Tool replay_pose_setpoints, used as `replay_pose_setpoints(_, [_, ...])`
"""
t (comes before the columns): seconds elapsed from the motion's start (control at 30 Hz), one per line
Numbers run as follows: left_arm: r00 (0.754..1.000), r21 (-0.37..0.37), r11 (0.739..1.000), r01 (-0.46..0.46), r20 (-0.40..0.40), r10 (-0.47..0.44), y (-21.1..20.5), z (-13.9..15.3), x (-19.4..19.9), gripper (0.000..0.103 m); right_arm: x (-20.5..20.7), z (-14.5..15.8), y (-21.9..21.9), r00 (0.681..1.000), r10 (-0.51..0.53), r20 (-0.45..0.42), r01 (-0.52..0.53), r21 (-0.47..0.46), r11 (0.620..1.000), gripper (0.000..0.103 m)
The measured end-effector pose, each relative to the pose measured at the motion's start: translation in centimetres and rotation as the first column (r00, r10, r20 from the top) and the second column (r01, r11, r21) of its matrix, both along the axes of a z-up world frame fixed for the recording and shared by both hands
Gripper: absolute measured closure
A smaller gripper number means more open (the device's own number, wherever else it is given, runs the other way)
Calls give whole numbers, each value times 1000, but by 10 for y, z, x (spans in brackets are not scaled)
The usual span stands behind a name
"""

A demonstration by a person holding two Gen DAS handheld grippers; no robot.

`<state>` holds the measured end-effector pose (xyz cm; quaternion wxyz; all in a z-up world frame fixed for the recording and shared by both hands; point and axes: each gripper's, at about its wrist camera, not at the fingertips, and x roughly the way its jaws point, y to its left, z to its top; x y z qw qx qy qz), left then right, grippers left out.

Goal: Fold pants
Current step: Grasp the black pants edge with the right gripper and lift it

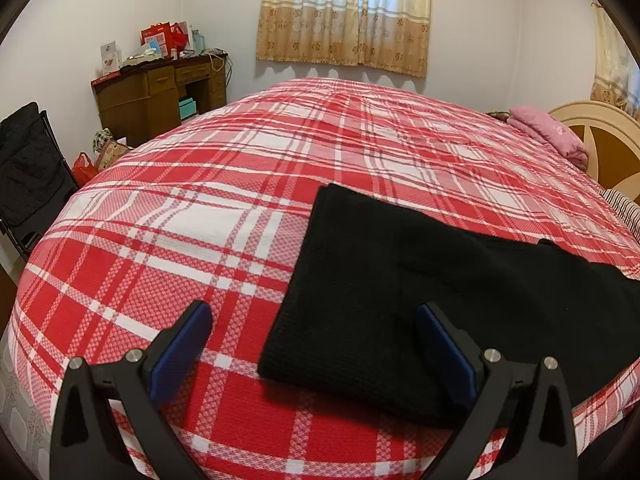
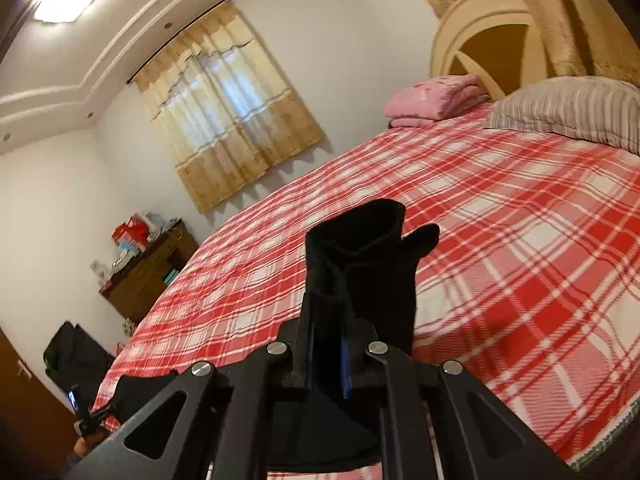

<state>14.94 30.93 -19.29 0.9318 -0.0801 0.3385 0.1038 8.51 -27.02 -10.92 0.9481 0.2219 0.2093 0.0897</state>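
Red plaid bed cover (image 1: 200,240) carries the black pants (image 1: 400,300). Left gripper (image 1: 314,322) hovers with jaws wide apart, while the right gripper (image 2: 326,344) is clamped on a bunch of the pants.

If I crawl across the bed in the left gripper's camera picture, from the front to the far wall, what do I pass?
left gripper, open → black pants lying flat → bare red plaid bedspread → curtain on the far wall.

Red plaid bedspread (image 1: 200,220), pink folded blanket (image 2: 436,98), wooden desk (image 1: 160,96), curtains (image 1: 344,12)
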Motion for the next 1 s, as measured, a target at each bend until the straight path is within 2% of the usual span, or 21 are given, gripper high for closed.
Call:
replay_pose_setpoints(0.53, [1000,36,999,-9,-16,10,-3,0,2,0,19,-16,54,991,127,-50,-128,-22,991,93])
replay_pose_setpoints(1.0, [1000,38,999,-9,-15,10,-4,-1,1,0,43,-38,139,946,309,-100,-314,-37,949,93])
